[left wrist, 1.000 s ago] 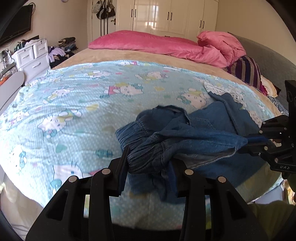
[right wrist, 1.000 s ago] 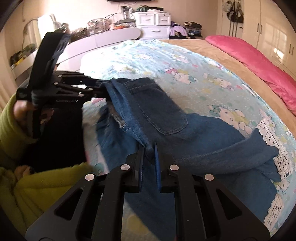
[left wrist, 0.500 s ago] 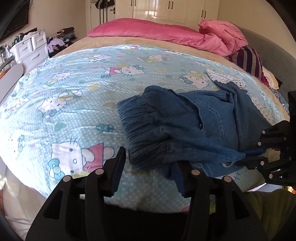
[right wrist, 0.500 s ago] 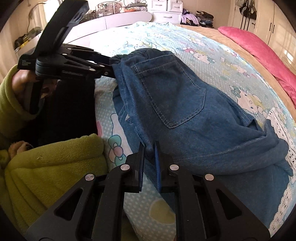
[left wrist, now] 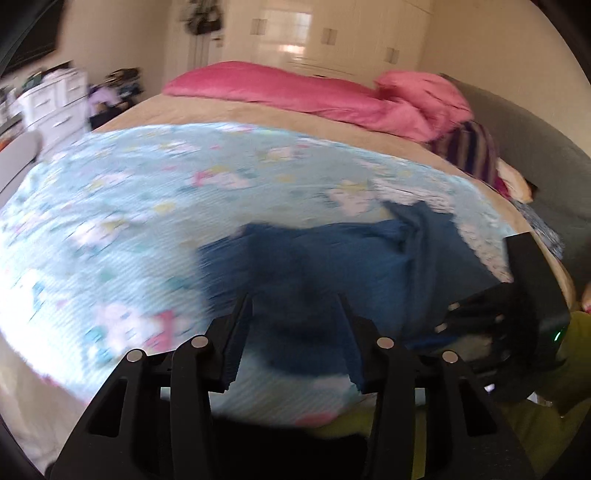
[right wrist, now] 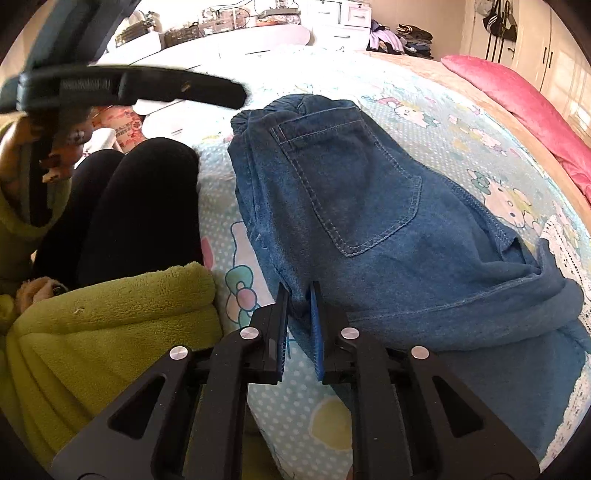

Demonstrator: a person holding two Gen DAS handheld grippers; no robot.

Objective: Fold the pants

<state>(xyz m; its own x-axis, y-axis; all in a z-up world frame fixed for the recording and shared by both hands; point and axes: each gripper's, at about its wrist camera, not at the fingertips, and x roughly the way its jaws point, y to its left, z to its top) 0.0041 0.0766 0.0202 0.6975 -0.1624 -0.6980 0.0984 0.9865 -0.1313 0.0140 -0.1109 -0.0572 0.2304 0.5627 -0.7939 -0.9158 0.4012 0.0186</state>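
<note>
The blue denim pants (right wrist: 351, 192) lie folded on the light blue cartoon-print sheet (right wrist: 461, 122), back pocket up, waistband at the far end. My right gripper (right wrist: 299, 291) is shut on the pants' near edge. My left gripper (left wrist: 295, 306) is open and empty, its jaws wide apart just above the pants (left wrist: 332, 266); that view is motion-blurred. In the right wrist view the left gripper (right wrist: 236, 98) hovers above and off the waistband. The right gripper shows at the right edge of the left wrist view (left wrist: 461, 314).
A pink duvet (left wrist: 314, 96) and striped pillow (left wrist: 469, 151) lie at the bed's head. White drawers (left wrist: 55, 107) and a cluttered desk (right wrist: 240, 33) stand beside the bed. The person's black-clad legs (right wrist: 129, 206) and green fleece sleeve (right wrist: 110, 325) are at the bed's near edge.
My left gripper has let go of the waistband, opened and lifted away. The pants now lie flat on the sheet. My right gripper keeps its hold on the near edge.
</note>
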